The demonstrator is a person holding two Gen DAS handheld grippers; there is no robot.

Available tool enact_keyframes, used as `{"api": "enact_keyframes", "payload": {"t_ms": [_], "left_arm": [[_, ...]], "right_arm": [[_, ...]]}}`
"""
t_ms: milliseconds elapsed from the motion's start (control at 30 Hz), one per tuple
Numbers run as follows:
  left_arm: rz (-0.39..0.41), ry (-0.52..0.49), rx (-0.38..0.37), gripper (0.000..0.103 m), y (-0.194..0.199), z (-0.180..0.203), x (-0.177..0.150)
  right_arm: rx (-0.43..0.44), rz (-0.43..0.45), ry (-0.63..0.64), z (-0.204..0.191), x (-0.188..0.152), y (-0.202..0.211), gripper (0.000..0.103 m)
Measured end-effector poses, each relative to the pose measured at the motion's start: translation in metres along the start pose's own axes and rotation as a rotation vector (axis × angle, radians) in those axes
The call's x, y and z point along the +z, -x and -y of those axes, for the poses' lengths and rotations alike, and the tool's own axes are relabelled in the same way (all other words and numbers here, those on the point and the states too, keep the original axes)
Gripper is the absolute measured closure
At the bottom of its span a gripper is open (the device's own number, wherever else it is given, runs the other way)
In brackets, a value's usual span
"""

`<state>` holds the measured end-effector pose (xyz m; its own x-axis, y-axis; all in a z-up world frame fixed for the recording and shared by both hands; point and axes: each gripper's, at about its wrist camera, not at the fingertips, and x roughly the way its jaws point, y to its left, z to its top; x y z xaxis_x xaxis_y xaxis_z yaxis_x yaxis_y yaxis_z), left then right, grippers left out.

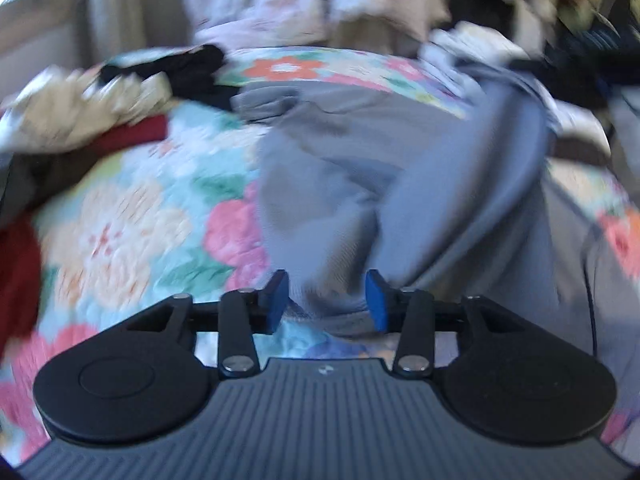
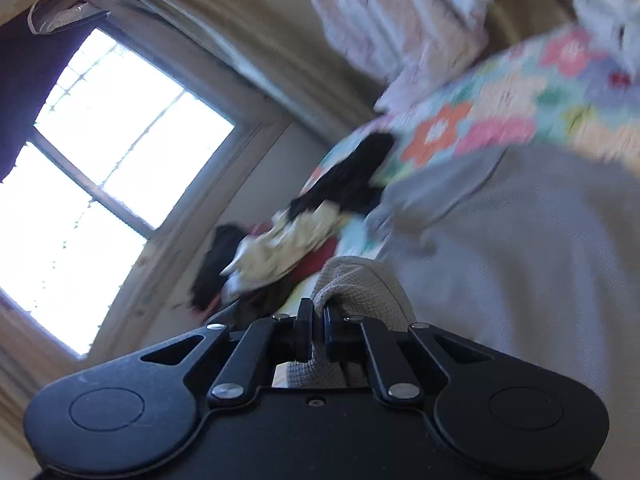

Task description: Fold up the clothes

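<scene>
Grey garment (image 2: 500,248) between right fingers (image 2: 305,326)

A garment (image 1: 360,184) lies spread across the bed (image 1: 132,216), reaching its near edge. A heap of clothes (image 1: 100,108) sits toward the far left corner. Bedding (image 1: 288,4) is piled behind the far edge.

Floral quilt (image 1: 132,208) covering the bed, blurred; bright window (image 2: 108,168) glowing past its far edge, beige curtain (image 2: 224,28) hanging beside it, dark drape (image 2: 28,80) showing at the window's other side
</scene>
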<state>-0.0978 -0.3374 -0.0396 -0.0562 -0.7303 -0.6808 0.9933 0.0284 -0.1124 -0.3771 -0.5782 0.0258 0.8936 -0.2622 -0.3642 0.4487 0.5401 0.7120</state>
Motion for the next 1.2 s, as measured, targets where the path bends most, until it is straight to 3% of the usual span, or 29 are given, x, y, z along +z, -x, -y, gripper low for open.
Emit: {"api": "enact_keyframes", "payload": {"t_ms": [167,233,367,467,733,767,867,933,1000,1067,1200], "left_arm": [[0.006,-0.073,-0.057,0.052,-0.005,0.012,-0.003],[0.002,-0.094,-0.058,0.048,-0.009,0.016,-0.003],[-0.026,-0.229,-0.010,0.040,-0.028,0.032,-0.006],[-0.089,-0.187,-0.021,0.040,-0.045,0.030,-0.008],[-0.091,-0.132,0.028,0.039,-0.069,0.016,0.005],[-0.087,-0.121,0.020,0.041,-0.072,0.013,0.008],[-0.084,-0.075,-0.003,0.095,-0.083,0.004,0.019],[-0.087,-0.009,-0.001,0.095,-0.089,-0.004,0.029],[-0.056,-0.008,0.035,0.096,-0.085,-0.007,0.038],[0.013,-0.052,0.087,0.096,-0.071,-0.008,0.049],[0.162,0.049,0.111,0.099,-0.029,-0.027,0.072]], "right_arm": [[-0.119,0.030,0.060,0.022,0.008,-0.002,0.096],[-0.148,0.031,0.061,0.032,0.007,-0.002,0.096],[-0.207,0.045,0.063,0.051,0.008,-0.001,0.096],[-0.245,0.064,0.055,0.065,0.011,0.001,0.096],[-0.378,0.067,0.080,0.101,0.014,0.012,0.096],[-0.385,0.061,0.069,0.107,0.013,0.013,0.096],[-0.400,0.044,0.054,0.118,0.007,0.015,0.096],[-0.400,0.020,0.055,0.122,0.002,0.014,0.096],[-0.391,-0.005,0.054,0.125,-0.002,0.013,0.096],[-0.388,-0.017,0.061,0.125,-0.004,0.014,0.096],[-0.374,-0.054,0.166,0.109,-0.007,0.013,0.096]]}}
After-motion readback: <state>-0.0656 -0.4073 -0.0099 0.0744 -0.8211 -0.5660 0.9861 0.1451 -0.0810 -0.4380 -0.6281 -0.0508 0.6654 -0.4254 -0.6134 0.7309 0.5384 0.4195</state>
